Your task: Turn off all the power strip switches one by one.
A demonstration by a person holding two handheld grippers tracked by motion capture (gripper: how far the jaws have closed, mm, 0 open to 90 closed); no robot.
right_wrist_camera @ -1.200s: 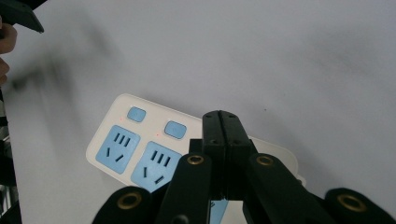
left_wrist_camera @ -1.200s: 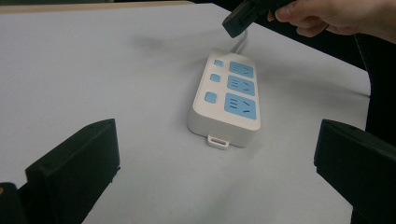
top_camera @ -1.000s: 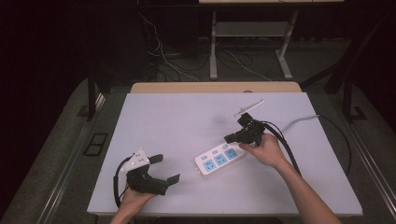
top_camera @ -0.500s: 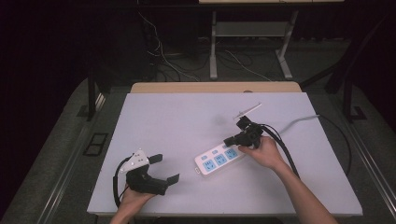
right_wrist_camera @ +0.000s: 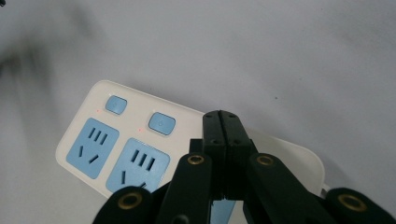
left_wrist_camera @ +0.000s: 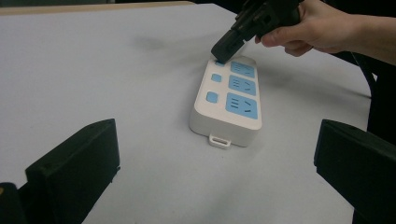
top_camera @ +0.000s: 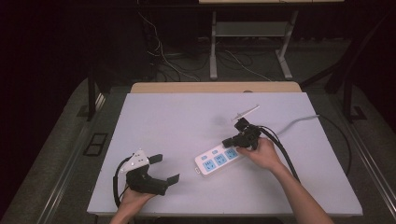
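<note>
A white power strip [top_camera: 218, 159] with blue sockets and blue buttons lies slanted near the middle of the pale surface [top_camera: 187, 116], its cord running off toward the far right edge. The right hand-held gripper [top_camera: 229, 141] has its jaws pressed together, empty, with the tip down on the button at the strip's cord end [left_wrist_camera: 219, 60]. The left hand-held gripper [top_camera: 164, 169] rests at the near left, jaws spread wide and holding nothing, well apart from the strip.
</note>
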